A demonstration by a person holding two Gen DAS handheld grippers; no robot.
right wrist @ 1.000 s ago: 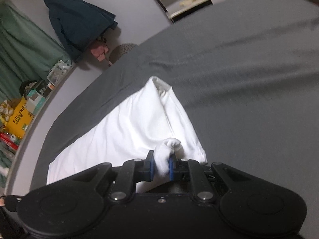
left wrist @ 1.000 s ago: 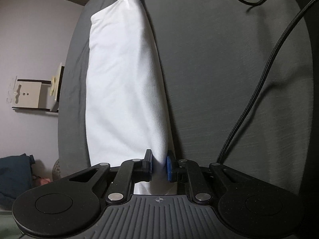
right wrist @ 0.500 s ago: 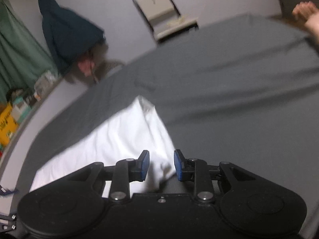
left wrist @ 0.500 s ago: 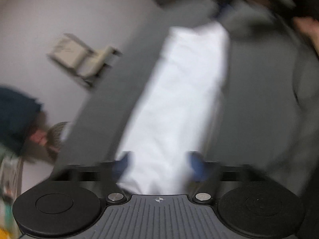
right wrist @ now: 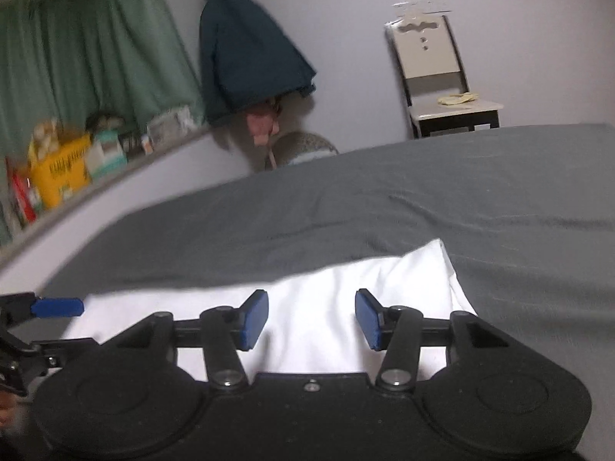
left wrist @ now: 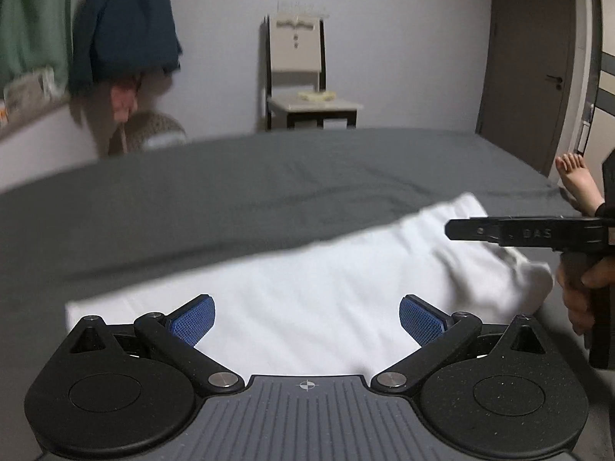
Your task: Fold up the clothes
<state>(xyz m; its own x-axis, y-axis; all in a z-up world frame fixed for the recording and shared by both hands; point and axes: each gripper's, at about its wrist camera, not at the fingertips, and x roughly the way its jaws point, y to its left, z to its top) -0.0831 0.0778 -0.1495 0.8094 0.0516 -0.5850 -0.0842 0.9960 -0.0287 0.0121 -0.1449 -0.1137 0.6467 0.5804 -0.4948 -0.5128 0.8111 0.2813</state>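
White cloth (left wrist: 307, 299) flat on the grey bed (left wrist: 269, 176), folded into a long strip, one end bunched up a bit. Left gripper (left wrist: 306, 317) spread wide, nothing between its blue pads, held just above the near edge of the cloth. Right gripper (right wrist: 311, 319) spread wide too, empty, close over the cloth's other end. Both probably kept low and near so as to reach the cloth easily. Chair (left wrist: 303, 77) far back by the wall.

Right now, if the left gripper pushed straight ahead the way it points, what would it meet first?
Probably the white garment lying on the grey bed; the open left gripper frames it, though its height above the cloth is unclear.
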